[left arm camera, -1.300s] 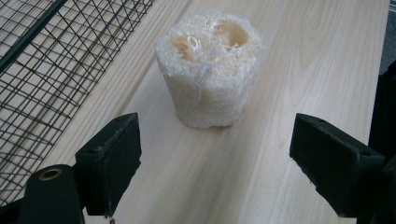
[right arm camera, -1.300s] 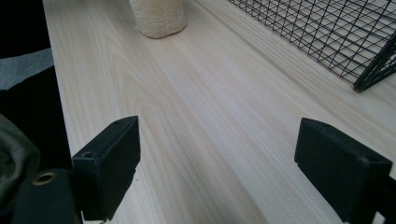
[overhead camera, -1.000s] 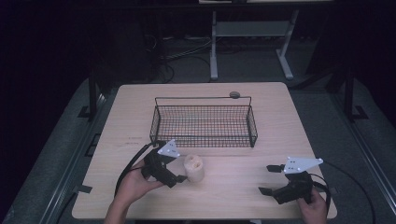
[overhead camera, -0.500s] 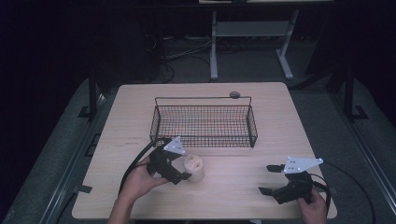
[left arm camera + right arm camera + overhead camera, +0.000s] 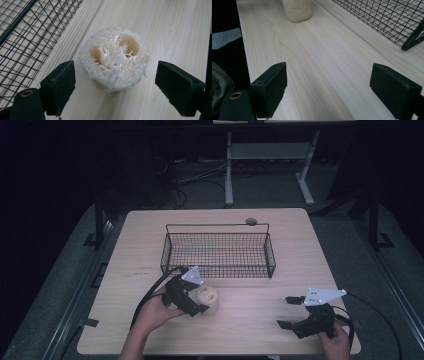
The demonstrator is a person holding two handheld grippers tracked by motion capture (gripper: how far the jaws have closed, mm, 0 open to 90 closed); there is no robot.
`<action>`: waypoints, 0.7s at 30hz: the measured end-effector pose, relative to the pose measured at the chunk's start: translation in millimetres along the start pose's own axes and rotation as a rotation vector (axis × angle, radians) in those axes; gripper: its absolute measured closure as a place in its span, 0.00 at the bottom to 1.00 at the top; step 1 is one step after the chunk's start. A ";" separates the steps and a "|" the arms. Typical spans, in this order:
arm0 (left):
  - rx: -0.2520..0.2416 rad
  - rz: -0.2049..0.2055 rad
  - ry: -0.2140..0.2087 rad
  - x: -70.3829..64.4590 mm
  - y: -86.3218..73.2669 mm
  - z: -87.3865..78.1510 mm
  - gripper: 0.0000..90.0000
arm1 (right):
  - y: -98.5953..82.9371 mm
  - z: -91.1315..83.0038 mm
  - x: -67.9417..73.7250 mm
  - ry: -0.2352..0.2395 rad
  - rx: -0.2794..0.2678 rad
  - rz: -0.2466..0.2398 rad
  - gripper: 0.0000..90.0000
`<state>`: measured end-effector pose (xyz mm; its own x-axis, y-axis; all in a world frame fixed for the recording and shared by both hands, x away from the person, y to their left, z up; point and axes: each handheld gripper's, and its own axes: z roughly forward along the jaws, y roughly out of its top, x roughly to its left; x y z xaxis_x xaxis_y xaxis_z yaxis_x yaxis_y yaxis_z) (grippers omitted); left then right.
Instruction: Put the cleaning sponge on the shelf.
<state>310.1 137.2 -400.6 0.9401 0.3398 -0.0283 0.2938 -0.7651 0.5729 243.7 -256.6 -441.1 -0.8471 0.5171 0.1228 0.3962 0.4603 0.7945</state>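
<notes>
Left tongs [image 5: 113, 75] wide, straddling upright loofah piece [image 5: 114, 58] without contact, beside wire basket [image 5: 218, 251]. Right tongs [image 5: 332, 85] wide, empty, above bare surface [image 5: 319, 57].

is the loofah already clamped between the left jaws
No, in the left gripper view the loofah sits between the wide-open jaws with table showing on both sides.
</notes>
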 end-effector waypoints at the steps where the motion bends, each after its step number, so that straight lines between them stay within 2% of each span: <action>1: 0.000 -0.001 -0.002 0.3 0.0 0.3 0.18 | 0.0 0.0 0.0 0.000 -0.001 0.000 0.15; 9: -0.001 -0.011 -0.005 1.7 2.5 6.2 0.18 | 0.1 -0.2 -0.5 0.001 -0.004 0.000 0.15; 21: 0.028 -0.004 -0.016 4.5 6.1 16.2 0.19 | -0.3 -0.6 -1.5 -0.001 -0.007 0.002 0.15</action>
<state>318.8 125.3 -410.4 0.9414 0.3345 -0.0439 0.3023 -0.7786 0.5499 244.7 -258.0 -441.3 -0.8459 0.5188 0.1235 0.3953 0.4545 0.7982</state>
